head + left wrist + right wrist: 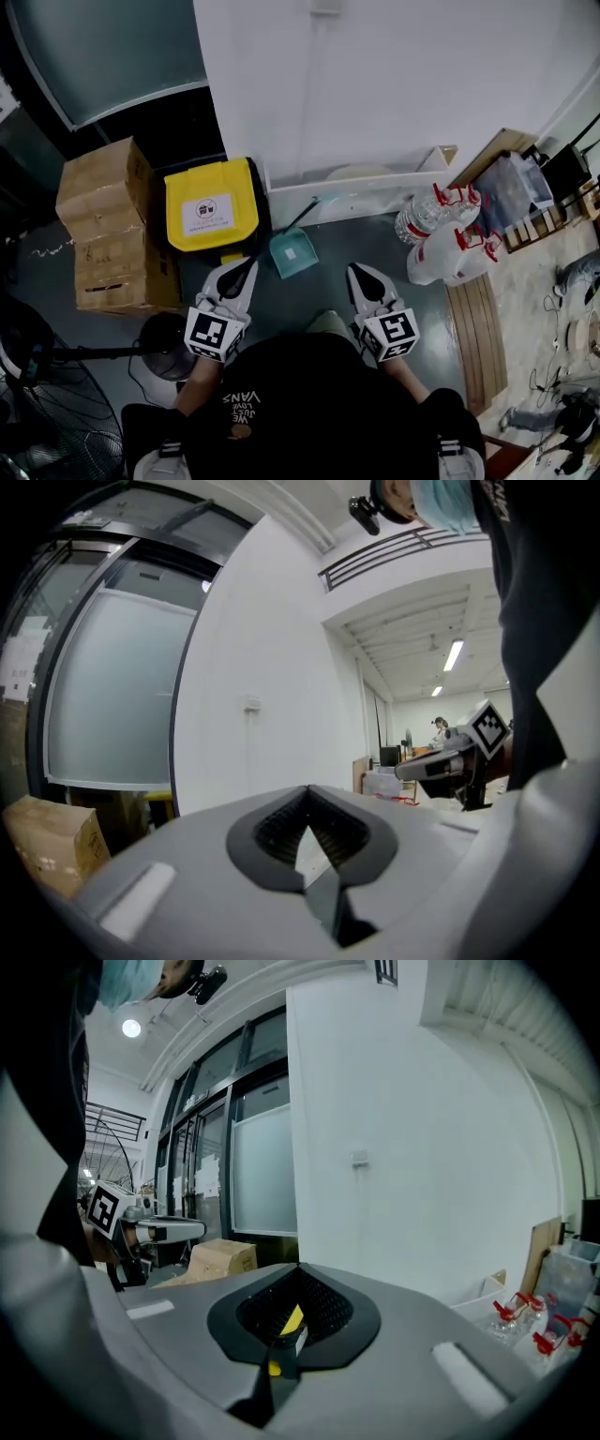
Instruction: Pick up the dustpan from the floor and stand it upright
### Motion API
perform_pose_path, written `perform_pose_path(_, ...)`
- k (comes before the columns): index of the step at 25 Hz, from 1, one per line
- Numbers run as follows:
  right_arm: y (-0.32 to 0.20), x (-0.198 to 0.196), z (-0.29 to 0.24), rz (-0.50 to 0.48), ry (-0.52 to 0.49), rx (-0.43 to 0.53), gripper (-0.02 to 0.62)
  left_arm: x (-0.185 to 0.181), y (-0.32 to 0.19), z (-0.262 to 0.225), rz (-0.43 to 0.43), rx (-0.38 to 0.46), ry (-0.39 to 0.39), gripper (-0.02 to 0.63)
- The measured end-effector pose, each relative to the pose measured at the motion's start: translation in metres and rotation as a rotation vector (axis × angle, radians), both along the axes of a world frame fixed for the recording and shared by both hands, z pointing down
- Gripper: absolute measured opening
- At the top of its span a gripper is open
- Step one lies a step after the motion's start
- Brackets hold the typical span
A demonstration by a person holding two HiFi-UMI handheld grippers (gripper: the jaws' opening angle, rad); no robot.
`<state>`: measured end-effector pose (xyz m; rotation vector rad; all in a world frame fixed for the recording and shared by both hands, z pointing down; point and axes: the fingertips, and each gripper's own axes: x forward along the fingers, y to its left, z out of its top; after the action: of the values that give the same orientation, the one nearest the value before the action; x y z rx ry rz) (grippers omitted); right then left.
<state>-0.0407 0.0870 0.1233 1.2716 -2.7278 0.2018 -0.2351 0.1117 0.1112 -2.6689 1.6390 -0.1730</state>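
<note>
- Cardboard boxes (pixel 103 225) are sitting stacked at far L, w/ a yellow-lidded bin (pixel 211 208) standing just beside them.
- L hand-held gripper (pixel 242 274) is pointing fwd toward the wall, roughly level, tip angling slightly inward; forearm is reaching straight out from the body, marker cube riding on top near the hand. Jaws are pressing together w/ nothing btwn them.
- Dustpan (pixel 293 253), teal, is sitting on the floor just R of the bin, at the foot of the white ledge (pixel 375 199); its dark handle is slanting up-right toward the ledge. Can't tell from the steep head view whether it's leaning or lying flat. It's lying ahead of and btwn the two tips, apart from both.
- R hand-held gripper (pixel 364 279) is mirroring the L: forearm out, tip angling slightly inward, nose dipping a touch. Jaws are closing fully on each other, empty.
- Water jugs (pixel 441 230) w/ red handles are resting on the floor at R, near a wooden plank (pixel 473 337).
</note>
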Motion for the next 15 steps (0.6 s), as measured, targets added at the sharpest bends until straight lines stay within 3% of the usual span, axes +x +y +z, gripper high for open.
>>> perform_pose_path(15,0.0046,-0.0046,-0.0025,-0.002,0.002,-0.020,0.002,0.0044,0.0094,-0.0040,0.012,-0.007,0.007,0.051)
